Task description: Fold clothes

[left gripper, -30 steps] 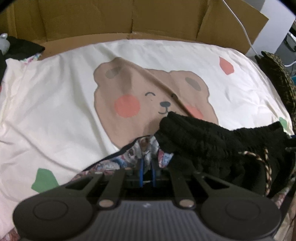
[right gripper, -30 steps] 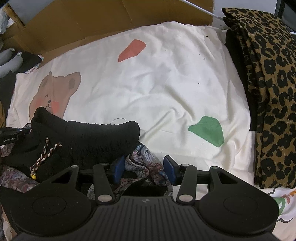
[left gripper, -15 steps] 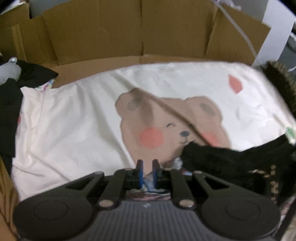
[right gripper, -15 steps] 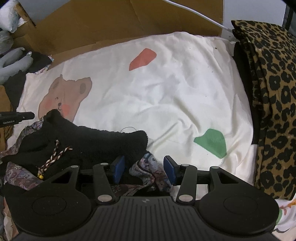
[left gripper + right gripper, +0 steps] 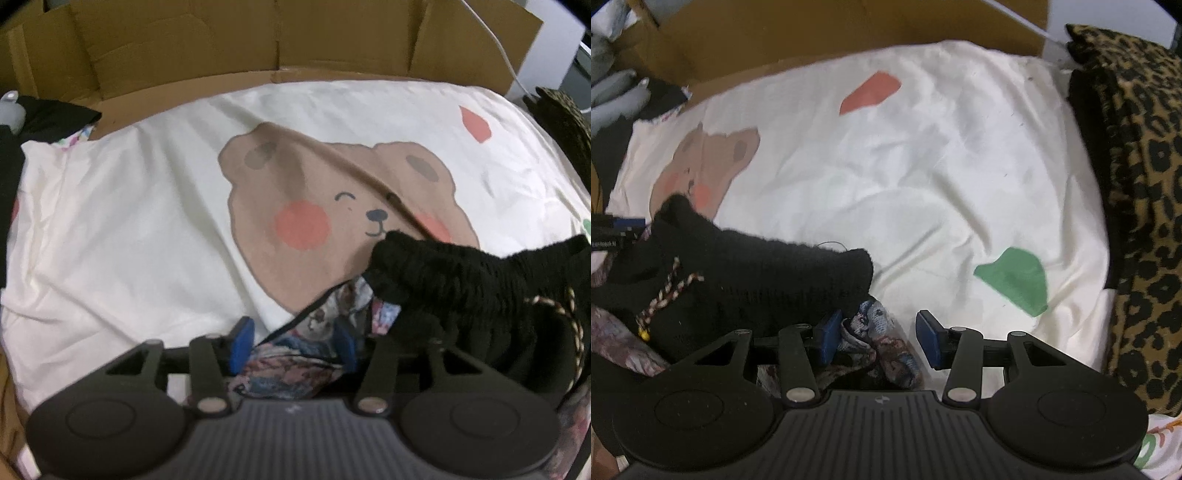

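A floral-print garment with a black knitted band and a braided drawstring lies bunched at the near edge of the bed. My left gripper is open, and the floral cloth lies loosely between its blue pads. In the right wrist view the same black band stretches off to the left, with its drawstring hanging down. My right gripper is open too, with a fold of floral cloth between its pads. The left gripper's tip shows at the left edge.
A cream bed sheet printed with a bear spreads ahead. Cardboard walls stand behind it. Leopard-print cloth is piled along the right side. Dark clothes lie at the far left corner.
My left gripper, shut on the floral cloth in the earlier frames, has opened. It swung left and back. The right gripper stayed open and the garment shifted slightly.
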The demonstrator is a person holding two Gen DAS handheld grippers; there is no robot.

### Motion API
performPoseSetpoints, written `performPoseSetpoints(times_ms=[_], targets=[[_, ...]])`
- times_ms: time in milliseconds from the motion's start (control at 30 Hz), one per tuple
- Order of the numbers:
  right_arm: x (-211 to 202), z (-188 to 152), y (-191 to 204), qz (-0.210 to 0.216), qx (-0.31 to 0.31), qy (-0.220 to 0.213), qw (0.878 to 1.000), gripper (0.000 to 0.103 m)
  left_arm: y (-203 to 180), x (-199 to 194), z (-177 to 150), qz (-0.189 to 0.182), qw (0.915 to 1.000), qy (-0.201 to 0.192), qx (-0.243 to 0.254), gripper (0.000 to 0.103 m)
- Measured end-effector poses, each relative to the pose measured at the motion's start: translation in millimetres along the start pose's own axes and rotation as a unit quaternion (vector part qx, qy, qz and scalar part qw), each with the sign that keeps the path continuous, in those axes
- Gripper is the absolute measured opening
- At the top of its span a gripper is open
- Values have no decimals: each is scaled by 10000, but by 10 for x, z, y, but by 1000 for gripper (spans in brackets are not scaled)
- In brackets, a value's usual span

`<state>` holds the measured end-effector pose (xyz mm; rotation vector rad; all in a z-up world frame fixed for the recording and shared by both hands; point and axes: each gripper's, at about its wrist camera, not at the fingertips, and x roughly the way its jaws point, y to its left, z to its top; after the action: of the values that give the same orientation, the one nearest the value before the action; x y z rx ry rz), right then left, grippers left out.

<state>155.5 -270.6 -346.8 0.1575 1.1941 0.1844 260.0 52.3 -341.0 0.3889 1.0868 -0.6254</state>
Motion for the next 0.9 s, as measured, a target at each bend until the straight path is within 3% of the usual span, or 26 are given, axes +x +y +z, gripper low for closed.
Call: performPoseSetpoints(times_ms=[100,133,200,267,333,500,733,900], targets=[[39,-25,24,68,-103,59,9999,46,-2,3,-5,-32,10000,18,-6,51],[33,-24,38,122,-145,68,9998,35,-3,0,-3,-47,10000,39,-15,46],[10,-14,86,206,-277,87,9994,23,-4,-11,2,-169,9998,110,7,35],[-31,-7,154,120,-464,63,9988,18,21,-16,19,-291,9994,209,-23,17],[-101,39,193,91,-573,-10,9983,13,72,-26,47,-361,9989,279,-118,7],[-365,269,254,100,-604,-479,9970,8,112,-242,80,-297,9992,-34,-273,4],[-555,672,498,55,-922,-987,9908,7,257,-674,214,151,9974,-663,-256,4],[-480,1038,701,-68,-1432,-1052,9841,7,481,-782,310,415,9931,-961,-525,4]])
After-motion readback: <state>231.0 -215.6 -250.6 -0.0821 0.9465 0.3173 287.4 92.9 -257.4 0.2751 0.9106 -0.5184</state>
